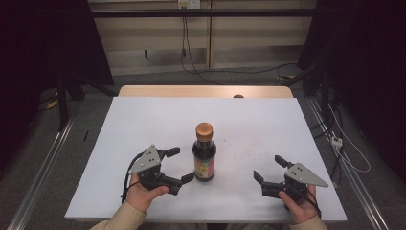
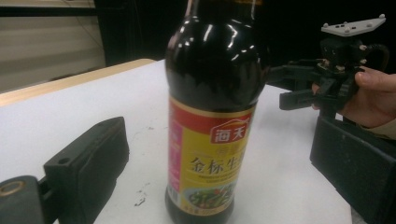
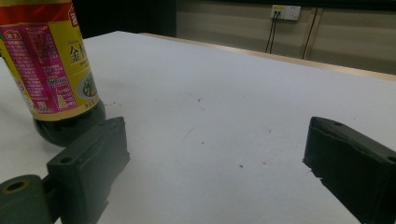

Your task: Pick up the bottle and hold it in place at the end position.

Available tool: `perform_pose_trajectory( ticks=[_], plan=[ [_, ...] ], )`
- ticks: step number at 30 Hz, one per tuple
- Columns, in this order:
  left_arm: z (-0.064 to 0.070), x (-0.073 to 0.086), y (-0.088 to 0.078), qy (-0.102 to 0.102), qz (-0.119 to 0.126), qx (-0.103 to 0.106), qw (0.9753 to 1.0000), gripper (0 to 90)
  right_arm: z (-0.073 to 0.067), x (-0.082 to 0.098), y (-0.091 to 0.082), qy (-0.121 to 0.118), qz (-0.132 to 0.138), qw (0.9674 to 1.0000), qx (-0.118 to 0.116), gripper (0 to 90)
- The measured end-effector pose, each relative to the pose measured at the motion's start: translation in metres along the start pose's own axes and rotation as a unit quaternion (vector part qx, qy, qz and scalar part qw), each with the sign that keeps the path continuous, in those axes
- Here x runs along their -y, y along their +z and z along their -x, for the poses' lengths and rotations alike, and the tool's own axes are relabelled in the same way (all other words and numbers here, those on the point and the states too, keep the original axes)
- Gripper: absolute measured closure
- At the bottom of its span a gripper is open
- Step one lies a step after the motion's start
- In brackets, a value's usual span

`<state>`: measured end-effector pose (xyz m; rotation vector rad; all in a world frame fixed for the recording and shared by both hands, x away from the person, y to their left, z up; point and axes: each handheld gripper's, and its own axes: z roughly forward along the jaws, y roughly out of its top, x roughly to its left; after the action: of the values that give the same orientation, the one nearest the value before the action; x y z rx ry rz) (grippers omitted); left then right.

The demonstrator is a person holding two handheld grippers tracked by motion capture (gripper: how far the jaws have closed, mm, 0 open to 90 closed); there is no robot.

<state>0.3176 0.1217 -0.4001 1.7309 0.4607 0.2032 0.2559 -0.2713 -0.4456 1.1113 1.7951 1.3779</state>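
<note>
The bottle (image 1: 204,152) stands upright mid-surface (image 1: 143,120), capped. The left gripper (image 1: 176,165) sits just beside it, fingers spread toward it, not touching; the right gripper (image 1: 269,168) waits well apart, fingers spread, holding nothing. Judged an approach stage: next, close squarely on the labelled body. White surface lightly speckled; dim room, trailing cables (image 1: 191,57).

A glossy dark glass soy sauce bottle (image 1: 204,158) with a smooth printed paper label (image 2: 208,158) and shiny copper-coloured cap (image 1: 204,128) stands between two matt black plastic jaws. The worktop (image 1: 143,120) is matt white, lightly speckled, with a bare wood far edge.
</note>
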Motion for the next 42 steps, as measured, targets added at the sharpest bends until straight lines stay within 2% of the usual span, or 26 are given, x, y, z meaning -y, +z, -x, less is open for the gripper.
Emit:
perform_pose_trajectory(
  ticks=[7,16,22,26,27,32,33,35,37,42],
  plan=[
    [0.005,-0.002,0.011,0.002,-0.002,0.002,1.0,4.5,0.0,0.0,0.0,-0.001,0.002,1.0,0.002,5.7],
    [0.007,-0.007,0.022,0.001,-0.01,-0.014,0.9998,6.2,0.001,0.0,0.0,-0.001,0.002,1.0,0.004,5.7],
    [0.008,-0.009,0.032,0.001,-0.012,-0.01,0.9999,6.3,0.0,0.0,0.0,-0.002,0.002,1.0,0.004,5.7],
    [0.009,-0.01,0.039,0.004,-0.011,-0.017,0.9998,10.4,0.0,0.0,-0.001,-0.001,0.002,1.0,0.004,5.7],
    [0.01,-0.01,0.043,0.007,-0.011,-0.03,0.9995,11.0,0.0,0.0,-0.001,-0.002,0.002,1.0,0.005,5.7],
    [0.01,-0.011,0.048,0.004,-0.004,-0.043,0.9991,12.8,0.0,0.0,-0.001,-0.001,0.002,1.0,0.004,5.7],
    [0.011,-0.012,0.05,0.008,-0.005,-0.052,0.9986,13.2,0.0,0.0,-0.001,-0.001,0.002,1.0,0.004,5.7],
    [0.012,-0.012,0.051,0.009,-0.004,-0.052,0.9986,14.6,0.0,0.0,0.0,-0.002,0.001,1.0,0.004,5.7],
    [0.014,-0.012,0.054,0.013,0.004,-0.061,0.998,15.9,0.0,0.0,0.0,-0.002,0.001,1.0,0.003,5.7],
    [0.016,-0.013,0.06,0.016,-0.001,-0.071,0.9973,17.0,0.0,0.0,0.001,0.001,-0.002,1.0,0.001,5.7]
  ],
)
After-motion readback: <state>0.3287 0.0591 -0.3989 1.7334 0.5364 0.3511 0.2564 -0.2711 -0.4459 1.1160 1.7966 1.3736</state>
